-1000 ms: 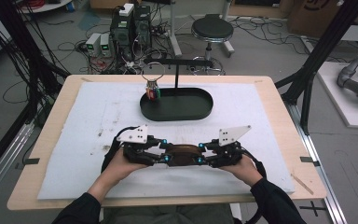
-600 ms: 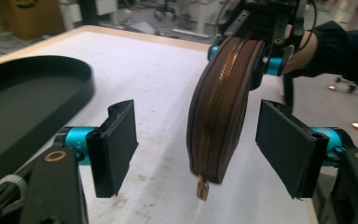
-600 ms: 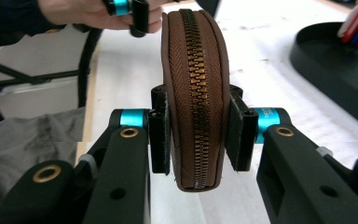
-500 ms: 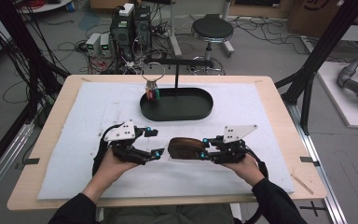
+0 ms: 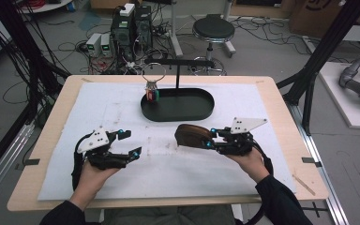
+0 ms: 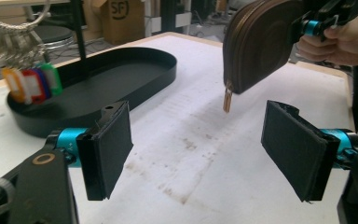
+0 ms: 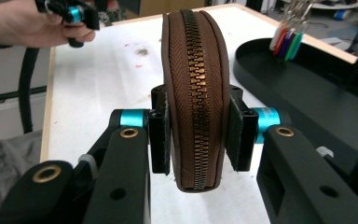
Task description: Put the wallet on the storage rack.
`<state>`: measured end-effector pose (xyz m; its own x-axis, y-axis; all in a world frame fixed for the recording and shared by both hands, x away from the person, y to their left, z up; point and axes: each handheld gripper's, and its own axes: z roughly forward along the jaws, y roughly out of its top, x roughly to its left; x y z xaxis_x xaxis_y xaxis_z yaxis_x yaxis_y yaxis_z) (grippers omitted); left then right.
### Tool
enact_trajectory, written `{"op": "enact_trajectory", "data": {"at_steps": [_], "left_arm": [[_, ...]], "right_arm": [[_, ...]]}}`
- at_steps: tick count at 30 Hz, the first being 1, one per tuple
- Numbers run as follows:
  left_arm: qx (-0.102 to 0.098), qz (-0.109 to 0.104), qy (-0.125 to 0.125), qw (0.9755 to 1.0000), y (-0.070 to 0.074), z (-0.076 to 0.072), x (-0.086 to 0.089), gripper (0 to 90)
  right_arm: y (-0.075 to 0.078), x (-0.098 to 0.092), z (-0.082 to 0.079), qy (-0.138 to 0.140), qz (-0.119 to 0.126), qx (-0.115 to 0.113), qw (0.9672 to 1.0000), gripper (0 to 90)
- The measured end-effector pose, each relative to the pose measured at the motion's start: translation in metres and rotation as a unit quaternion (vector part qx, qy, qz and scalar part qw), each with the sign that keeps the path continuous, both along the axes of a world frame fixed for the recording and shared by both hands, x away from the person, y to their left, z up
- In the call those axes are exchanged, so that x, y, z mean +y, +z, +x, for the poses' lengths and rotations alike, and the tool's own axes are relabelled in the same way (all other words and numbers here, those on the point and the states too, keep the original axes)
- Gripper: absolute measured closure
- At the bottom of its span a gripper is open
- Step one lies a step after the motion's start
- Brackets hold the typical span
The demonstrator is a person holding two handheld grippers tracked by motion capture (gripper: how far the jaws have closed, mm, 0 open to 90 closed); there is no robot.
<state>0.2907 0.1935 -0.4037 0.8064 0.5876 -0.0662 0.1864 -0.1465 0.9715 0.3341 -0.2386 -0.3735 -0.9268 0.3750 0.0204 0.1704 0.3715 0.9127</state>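
Observation:
A brown zipped pouch (image 5: pixel 191 135) hangs a little above the white mat, held on edge with my right gripper (image 5: pixel 209 138) shut on its two flat sides. The right gripper view looks straight along the zip of the pouch (image 7: pixel 195 93), with a pad pressed on each side. My left gripper (image 5: pixel 131 143) is well to the pouch's left, low over the mat. Its jaws have just been opening and stand wide with nothing between them (image 6: pixel 196 154). In that view the pouch (image 6: pixel 261 42) hangs ahead with its zip pull (image 6: pixel 226 100) dangling.
A black oval tray (image 5: pixel 178 115) with an upright stand (image 5: pixel 177 77) sits at the back middle of the mat (image 5: pixel 122 108). A key ring with coloured tags (image 5: pixel 152 93) hangs at the tray's left end. The wooden table edge (image 5: pixel 37 140) borders the mat.
My left gripper has let go of the pouch, opened wide and moved left away from it. The pouch stays in my right gripper.

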Motion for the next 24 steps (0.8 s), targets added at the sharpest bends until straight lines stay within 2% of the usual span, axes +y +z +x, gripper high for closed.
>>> {"op": "enact_trajectory", "data": {"at_steps": [4,11,15,24], "left_arm": [[0.000,0.014,0.014,0.9998,-0.002,-0.001,0.001,24.4],[-0.007,0.016,0.017,0.9997,-0.001,0.000,0.003,24.4],[-0.011,0.012,0.020,0.9997,-0.001,-0.001,0.004,24.4],[-0.016,0.008,0.018,0.9997,0.000,-0.002,0.003,24.4]], "right_arm": [[0.005,-0.003,0.004,-0.015,0.005,-0.005,0.9999,67.4],[0.013,-0.009,0.019,-0.045,0.016,-0.001,0.9988,67.4],[0.020,-0.008,0.030,-0.062,0.012,-0.003,0.9980,67.4],[0.026,0.010,0.055,-0.094,0.009,-0.010,0.9955,67.6]]}}
